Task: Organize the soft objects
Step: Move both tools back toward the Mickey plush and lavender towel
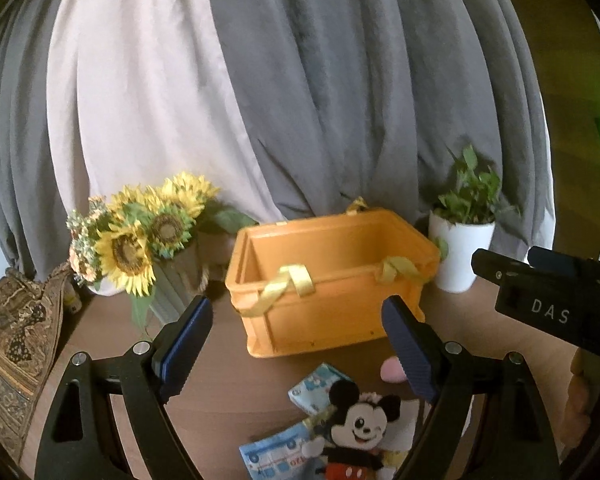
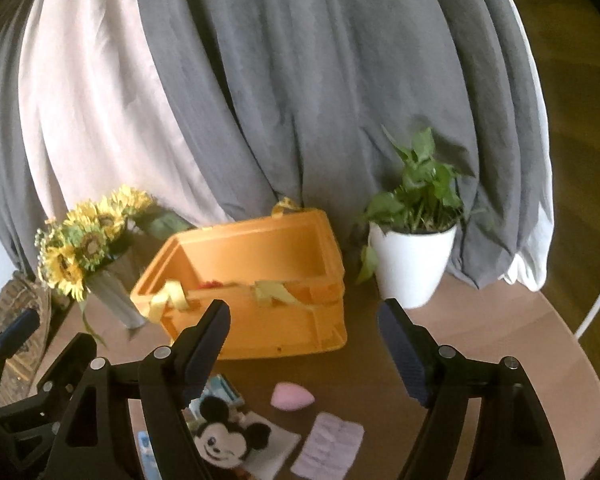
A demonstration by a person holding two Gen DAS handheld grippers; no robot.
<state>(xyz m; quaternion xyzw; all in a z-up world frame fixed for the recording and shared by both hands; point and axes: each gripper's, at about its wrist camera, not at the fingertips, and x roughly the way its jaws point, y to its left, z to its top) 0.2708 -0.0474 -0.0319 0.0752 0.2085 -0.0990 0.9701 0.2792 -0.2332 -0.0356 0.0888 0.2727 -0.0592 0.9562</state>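
An orange crate (image 1: 332, 280) with yellow ribbon handles stands on the brown table, also in the right wrist view (image 2: 260, 280); something red lies inside it. In front of it lie a Mickey Mouse plush (image 1: 360, 428) (image 2: 224, 440), blue tissue packs (image 1: 276, 452), a pink egg-shaped sponge (image 2: 290, 396) and a pale pink folded cloth (image 2: 328, 448). My left gripper (image 1: 298, 344) is open and empty above the plush. My right gripper (image 2: 304, 344) is open and empty above the sponge.
A sunflower bouquet (image 1: 140, 236) (image 2: 84, 240) stands left of the crate. A white potted plant (image 1: 462, 248) (image 2: 412, 260) stands to its right. Grey and white curtains hang behind. A patterned cloth (image 1: 12, 348) lies at far left.
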